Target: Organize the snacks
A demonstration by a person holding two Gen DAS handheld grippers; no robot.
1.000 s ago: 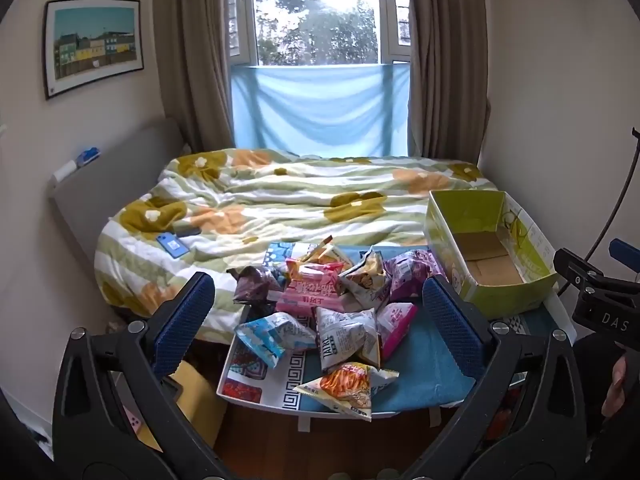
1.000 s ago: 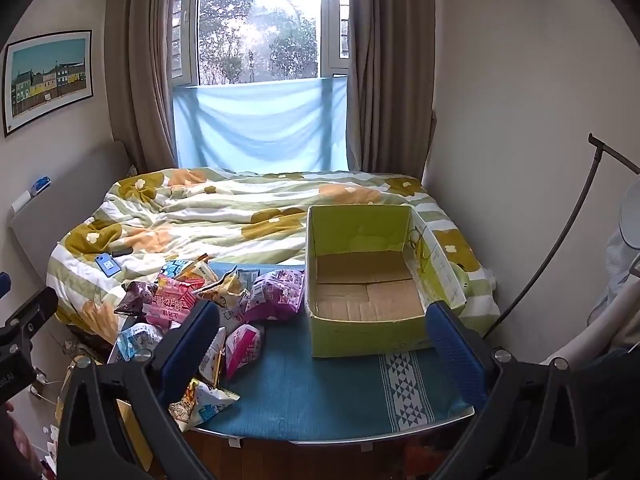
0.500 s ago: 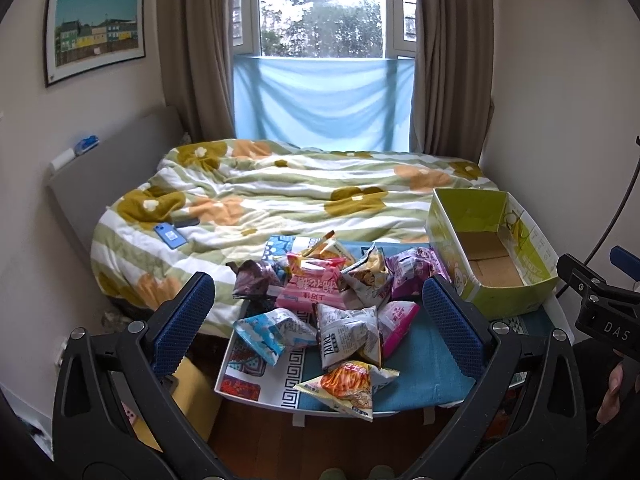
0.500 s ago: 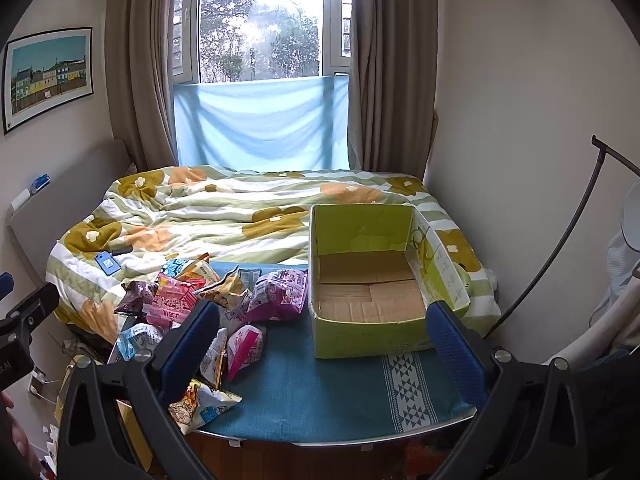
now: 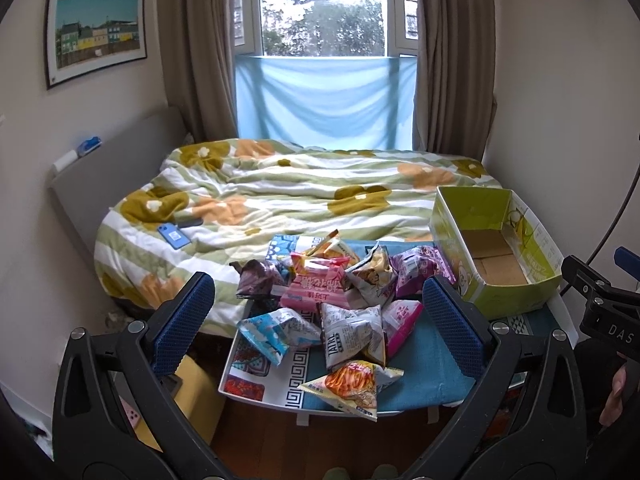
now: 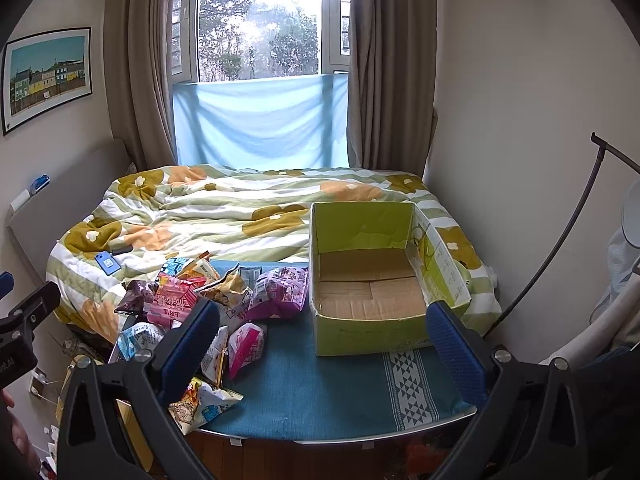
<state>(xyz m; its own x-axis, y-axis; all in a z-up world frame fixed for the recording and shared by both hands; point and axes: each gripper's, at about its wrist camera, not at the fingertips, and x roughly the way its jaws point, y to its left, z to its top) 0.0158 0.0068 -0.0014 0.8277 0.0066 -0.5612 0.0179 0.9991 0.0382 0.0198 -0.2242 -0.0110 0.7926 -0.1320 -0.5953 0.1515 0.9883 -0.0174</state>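
Your left gripper (image 5: 318, 316) and right gripper (image 6: 322, 344) both stand with jaws spread wide and nothing between them. Over the last second both views have risen slightly and settled; nothing on the surface (image 6: 320, 400) has shifted. By my judgement no sorting has begun.

Just ahead of your left jaws, low and centred, lies the orange snack bag (image 5: 352, 386) at the surface's near edge. Beyond it, framed between those jaws, sits the snack pile (image 5: 332, 292), bags overlapping. Ahead of your right jaws and towards their right side stands the green cardboard box (image 6: 372, 280), open-topped and empty. The bed (image 6: 240, 208) lies behind.

Your right gripper's left finger (image 6: 188, 344) covers part of the pile. How many bags lie underneath cannot be told. Most pack lettering is illegible.
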